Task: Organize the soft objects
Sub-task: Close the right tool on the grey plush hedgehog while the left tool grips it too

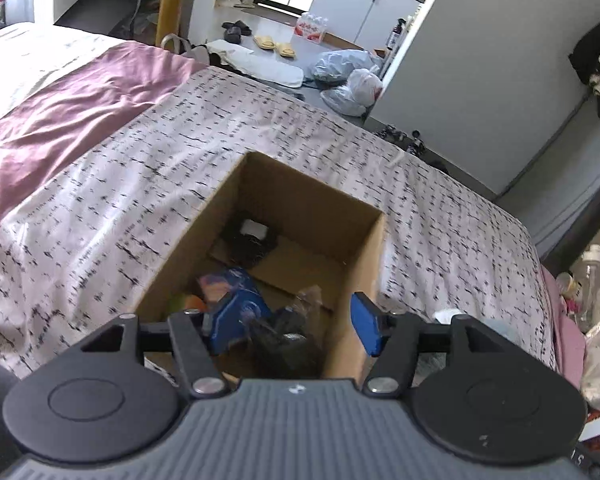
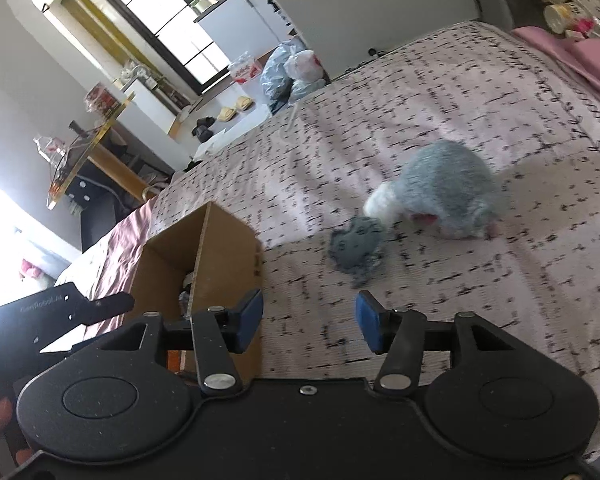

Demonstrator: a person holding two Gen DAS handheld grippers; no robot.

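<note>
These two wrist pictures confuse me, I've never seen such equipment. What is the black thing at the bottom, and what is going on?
A person holds a pair of tongs in each hand, each carrying a camera that looks along its blue-padded fingers. The left tongs hang open over a cardboard box on the bed, which has several items inside. The right tongs are open and empty, facing a grey-and-white plush toy and a small grey cloth item lying on the bedspread beside the box.
</note>
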